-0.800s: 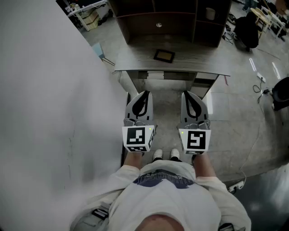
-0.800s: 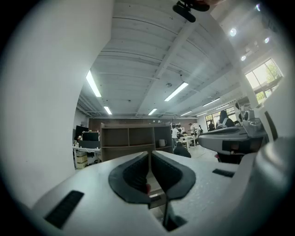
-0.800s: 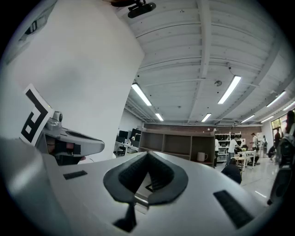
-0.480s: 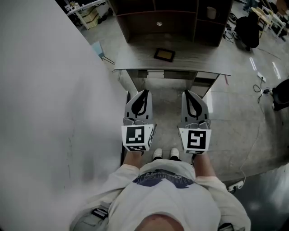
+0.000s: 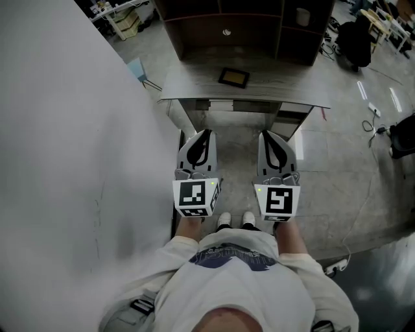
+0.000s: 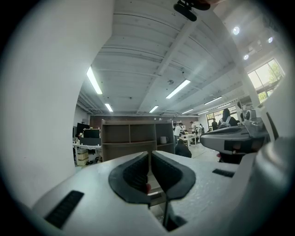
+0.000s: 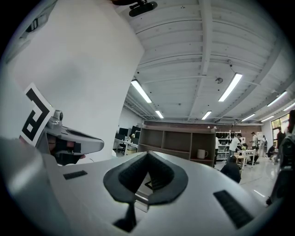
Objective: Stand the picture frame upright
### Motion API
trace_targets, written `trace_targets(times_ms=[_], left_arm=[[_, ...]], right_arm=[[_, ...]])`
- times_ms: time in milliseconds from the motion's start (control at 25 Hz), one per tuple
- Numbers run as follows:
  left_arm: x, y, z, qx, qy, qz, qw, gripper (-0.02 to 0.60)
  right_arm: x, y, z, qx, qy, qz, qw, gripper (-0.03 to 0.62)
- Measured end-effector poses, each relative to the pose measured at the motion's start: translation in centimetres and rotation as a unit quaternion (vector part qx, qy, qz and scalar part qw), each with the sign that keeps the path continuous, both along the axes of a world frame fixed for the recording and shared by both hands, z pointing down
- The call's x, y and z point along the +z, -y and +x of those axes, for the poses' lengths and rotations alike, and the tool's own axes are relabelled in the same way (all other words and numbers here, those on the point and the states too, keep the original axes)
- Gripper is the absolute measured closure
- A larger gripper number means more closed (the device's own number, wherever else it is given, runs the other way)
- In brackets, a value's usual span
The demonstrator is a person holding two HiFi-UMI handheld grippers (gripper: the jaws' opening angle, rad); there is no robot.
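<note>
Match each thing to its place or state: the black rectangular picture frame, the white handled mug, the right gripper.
Things:
1. black rectangular picture frame
2. white handled mug
3. right gripper

Places or states:
A. stands in a compartment of the brown shelf unit
B. jaws together, nothing between them
C. lies flat on the grey desk top

Pairs: 1-C, 2-A, 3-B

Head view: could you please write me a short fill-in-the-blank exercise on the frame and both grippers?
1. The frame lies ____ on the desk.
2. The left gripper and the right gripper both have their jaws ____, with nothing held.
3. The mug stands in the ____ behind the desk.

Missing words: flat; shut; shelf
</note>
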State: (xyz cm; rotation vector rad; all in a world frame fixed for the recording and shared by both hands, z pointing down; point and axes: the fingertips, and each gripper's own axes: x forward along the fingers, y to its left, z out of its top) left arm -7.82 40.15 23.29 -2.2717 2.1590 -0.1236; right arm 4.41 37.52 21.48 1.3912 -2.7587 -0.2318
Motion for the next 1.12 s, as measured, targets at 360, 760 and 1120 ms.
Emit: trace_targets(times_ms=[360, 760, 1120], left_arm=[[-1.8, 1.3, 0.3, -0.017, 0.002, 0.011, 0.9998, 0.555], [-1.4, 2.4, 1.1, -0.049, -0.004, -0.001, 0.9988, 0.414], [2.5, 3.4, -0.1, -0.066, -0.007, -0.054, 0.9963, 0.414]], right_arm=[[-2.0, 2.6, 3.6, 0.003, 0.094, -0.010, 0.996, 0.595], [-0.5, 5.4, 7.3, -0.017, 0.109, -0.036, 0.993, 0.347], [3.3, 7.8, 7.6, -0.013, 0.103, -0.088, 0.991, 0.347]])
